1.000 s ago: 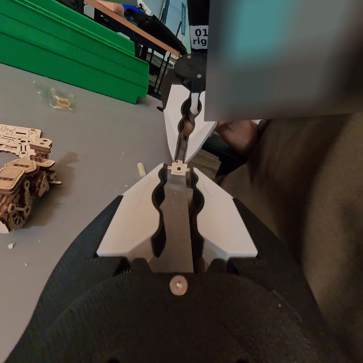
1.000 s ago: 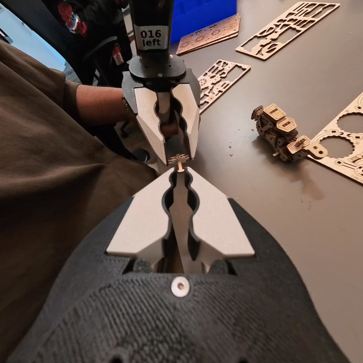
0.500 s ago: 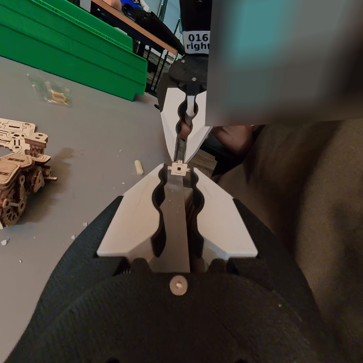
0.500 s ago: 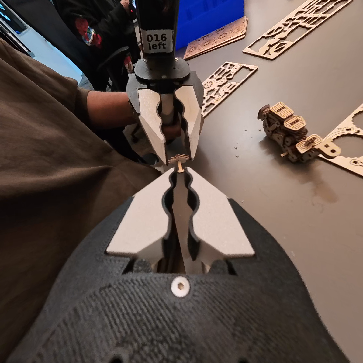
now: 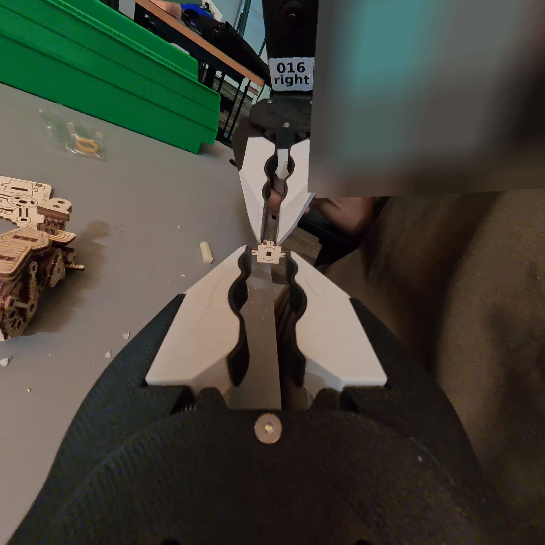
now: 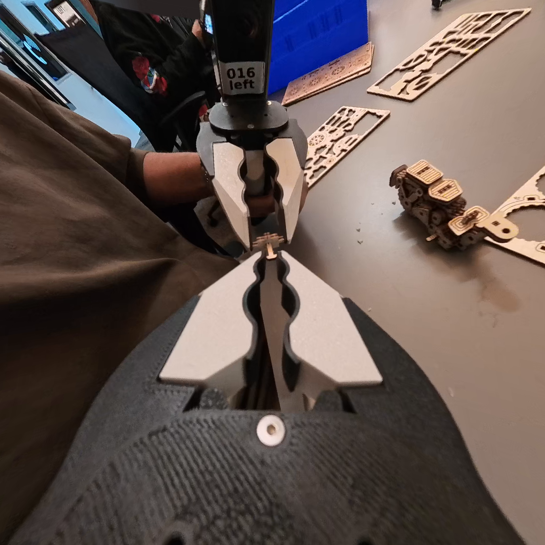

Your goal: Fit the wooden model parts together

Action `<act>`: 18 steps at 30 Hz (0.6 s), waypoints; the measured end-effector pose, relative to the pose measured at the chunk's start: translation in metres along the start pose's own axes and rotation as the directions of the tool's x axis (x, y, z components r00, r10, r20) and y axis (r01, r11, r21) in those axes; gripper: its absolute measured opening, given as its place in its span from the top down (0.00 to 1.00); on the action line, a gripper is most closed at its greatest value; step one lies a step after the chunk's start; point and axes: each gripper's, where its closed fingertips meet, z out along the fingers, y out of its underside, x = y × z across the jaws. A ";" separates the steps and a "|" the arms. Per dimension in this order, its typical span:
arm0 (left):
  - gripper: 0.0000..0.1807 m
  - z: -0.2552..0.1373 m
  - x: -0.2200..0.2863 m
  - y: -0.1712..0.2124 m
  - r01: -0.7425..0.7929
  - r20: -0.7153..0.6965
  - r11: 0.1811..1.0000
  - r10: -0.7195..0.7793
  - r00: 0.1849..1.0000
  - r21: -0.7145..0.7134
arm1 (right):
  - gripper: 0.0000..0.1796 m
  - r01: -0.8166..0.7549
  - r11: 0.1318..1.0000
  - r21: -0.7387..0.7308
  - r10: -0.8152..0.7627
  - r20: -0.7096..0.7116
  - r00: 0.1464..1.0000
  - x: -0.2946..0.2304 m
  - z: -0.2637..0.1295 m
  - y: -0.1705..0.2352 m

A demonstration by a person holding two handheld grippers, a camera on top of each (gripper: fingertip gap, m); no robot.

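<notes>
Two grippers meet tip to tip just off the near edge of the grey table point(image 5: 153, 206), each pinching one small wooden part. The left gripper point(image 5: 267, 256) clenches a flat square plate point(image 5: 267, 254) with a small square hole at its centre, face turned toward its own camera. The right gripper point(image 6: 269, 255) is closed on a thin wooden peg point(image 6: 270, 254), whose long axis runs straight ahead along the fingers, toward the plate point(image 6: 269, 241), seen edge-on from this side. Peg tip and plate look touching at the hole, though how deep it sits I cannot tell. Judging by this, the next push must run squarely along the peg. A half-built wooden model point(image 6: 433, 203) sits well apart.
</notes>
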 end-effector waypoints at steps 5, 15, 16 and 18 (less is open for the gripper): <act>0.88 0.000 0.001 -0.003 0.020 -0.018 1.000 -0.019 1.000 0.018 | 0.96 -0.010 0.999 0.044 0.009 0.013 1.000 -0.001 -0.003 -0.007; 0.88 -0.003 0.009 -0.002 0.192 -0.157 0.981 -0.190 0.969 -0.002 | 0.86 0.110 0.988 0.104 -0.114 0.027 0.993 -0.001 -0.020 -0.013; 0.89 -0.003 0.012 -0.001 0.229 -0.201 0.973 -0.228 0.953 -0.015 | 0.84 0.156 0.982 0.111 -0.161 0.040 0.986 -0.004 -0.022 -0.011; 0.89 -0.006 0.025 -0.002 0.291 -0.308 0.955 -0.292 0.906 -0.048 | 0.82 0.246 0.960 0.133 -0.258 0.078 0.963 -0.013 -0.023 -0.007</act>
